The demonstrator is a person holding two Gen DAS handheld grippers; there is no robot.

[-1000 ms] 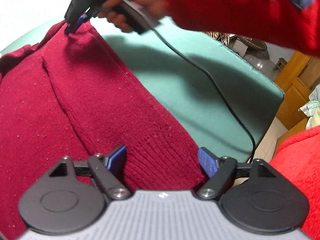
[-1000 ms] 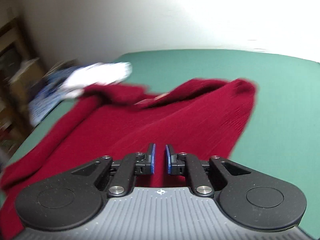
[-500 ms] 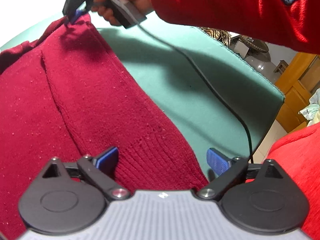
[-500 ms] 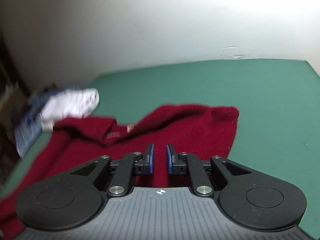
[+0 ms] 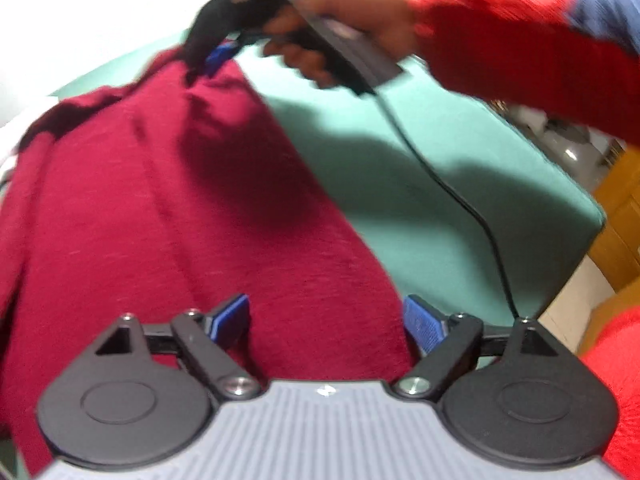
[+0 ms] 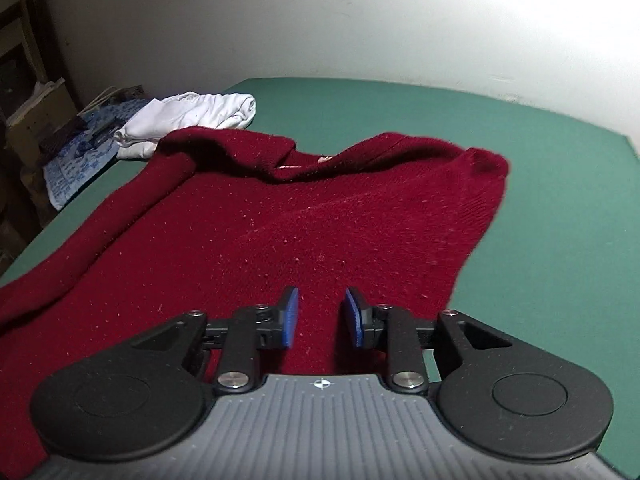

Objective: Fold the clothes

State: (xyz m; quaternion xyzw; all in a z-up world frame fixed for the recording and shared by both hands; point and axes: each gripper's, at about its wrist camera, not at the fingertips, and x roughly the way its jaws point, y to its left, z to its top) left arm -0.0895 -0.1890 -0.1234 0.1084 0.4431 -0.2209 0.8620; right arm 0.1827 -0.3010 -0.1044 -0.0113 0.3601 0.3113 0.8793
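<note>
A dark red knit sweater (image 5: 168, 216) lies spread on the green table (image 5: 440, 200). My left gripper (image 5: 326, 312) hangs over its near hem. Its jaws stand wide and are closing, with the hem's corner between the pads but not pressed. In the right wrist view the sweater (image 6: 280, 232) runs away to a bunched collar. My right gripper (image 6: 320, 312) is low over it, its jaws opening with nothing pinched. From the left wrist view, the right gripper (image 5: 212, 56) sits at the sweater's far corner, held by a hand in a red sleeve.
A white garment (image 6: 192, 116) and a blue patterned cloth (image 6: 80, 148) lie at the table's far left corner. The right gripper's black cable (image 5: 440, 184) trails across the table to its right edge. Wooden furniture (image 5: 624, 216) stands beyond that edge.
The right gripper's pads went from nearly together to clearly apart, and its hand shifted sideways above the far corner. The left gripper's jaws widened, then narrowed a little over the hem.
</note>
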